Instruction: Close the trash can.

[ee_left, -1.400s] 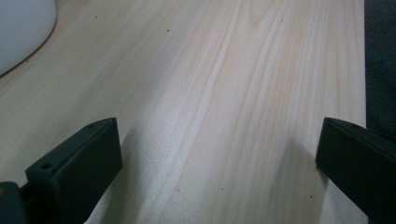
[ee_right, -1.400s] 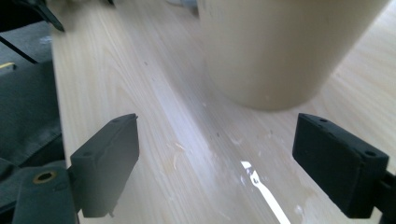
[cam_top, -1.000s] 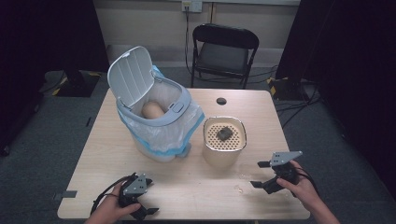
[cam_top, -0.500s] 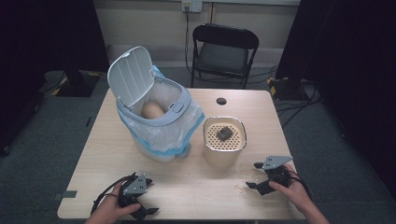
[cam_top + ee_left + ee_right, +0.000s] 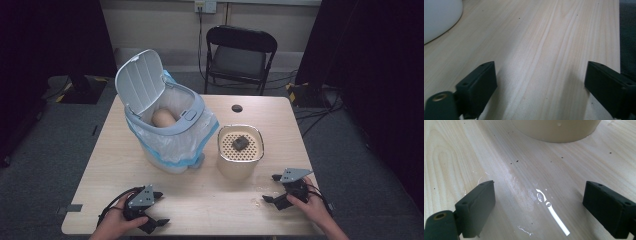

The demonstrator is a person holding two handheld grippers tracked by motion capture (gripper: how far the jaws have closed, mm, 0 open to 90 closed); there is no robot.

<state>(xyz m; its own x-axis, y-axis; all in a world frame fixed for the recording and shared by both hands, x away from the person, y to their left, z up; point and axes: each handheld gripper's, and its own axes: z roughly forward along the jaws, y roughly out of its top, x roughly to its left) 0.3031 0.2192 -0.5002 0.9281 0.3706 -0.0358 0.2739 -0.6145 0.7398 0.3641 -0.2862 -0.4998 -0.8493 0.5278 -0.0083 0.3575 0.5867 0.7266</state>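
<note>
You are sitting at a light wooden table (image 5: 210, 200) that is standing on grey carpet (image 5: 45, 165). Beyond the table's far edge, a black folding chair (image 5: 240, 55) is facing you, backing onto a pale wall (image 5: 160, 20) where a socket (image 5: 205, 6) is feeding a cable down. Dark curtains (image 5: 380, 60) are closing in both sides. Cables (image 5: 320, 107) are trailing across the floor off the far right corner.

Bin (image 5: 165, 127) at table (image 5: 100, 165) centre-left, strainer pot (image 5: 240, 150) just right of it. Chair (image 5: 239, 55) behind table. Left hand-held gripper (image 5: 156, 212) near front edge, right hand-held gripper (image 5: 271, 188) front-right.
</note>
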